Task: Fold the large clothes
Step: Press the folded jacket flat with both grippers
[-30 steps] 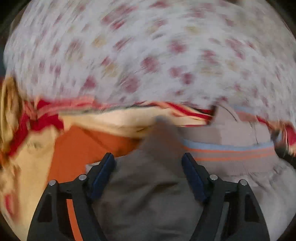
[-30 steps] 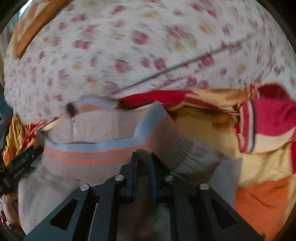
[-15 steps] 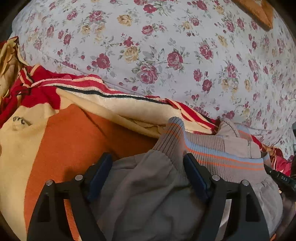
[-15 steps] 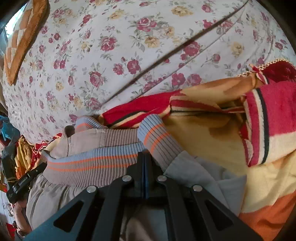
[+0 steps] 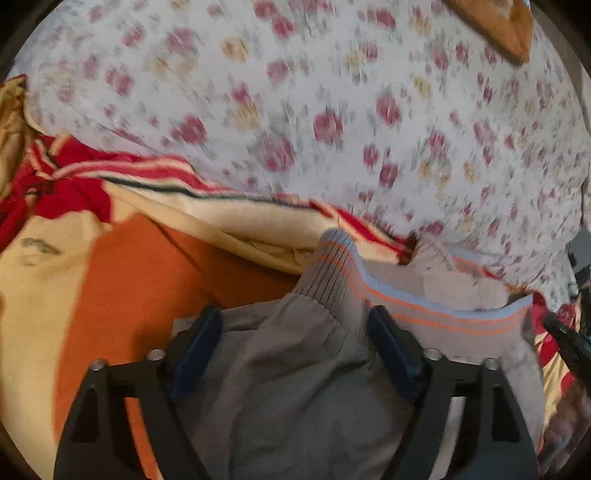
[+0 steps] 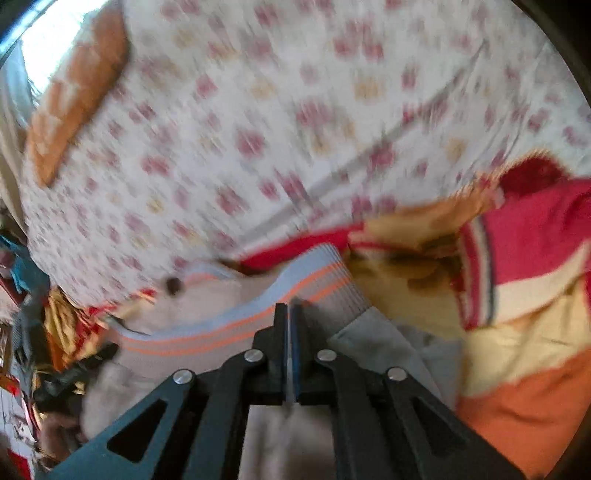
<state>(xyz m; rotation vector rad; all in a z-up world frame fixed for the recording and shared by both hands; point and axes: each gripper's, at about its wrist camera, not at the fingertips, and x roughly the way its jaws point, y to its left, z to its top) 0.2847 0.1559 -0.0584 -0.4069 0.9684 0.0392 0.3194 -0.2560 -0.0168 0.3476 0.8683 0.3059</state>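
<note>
Open bedsheet (image 5: 332,92) ahead of both views: flat floral surface, nothing on it except an orange cushion (image 5: 495,33) at the far edge, left wrist view. Near side is crowded. Grey jacket (image 5: 295,387) fills the gap between the spread jaws of the left hand-held gripper (image 5: 295,347); its ribbed striped cuff (image 5: 332,269) stands up just ahead. Blanket (image 5: 122,280), red/cream/orange, is bunched to the left of it and runs behind the jacket. Right hand-held gripper (image 6: 290,314) has its jaws closed on the jacket's striped hem (image 6: 236,325); blanket piles up on its right, clothes clutter (image 6: 55,332) on its left.
</note>
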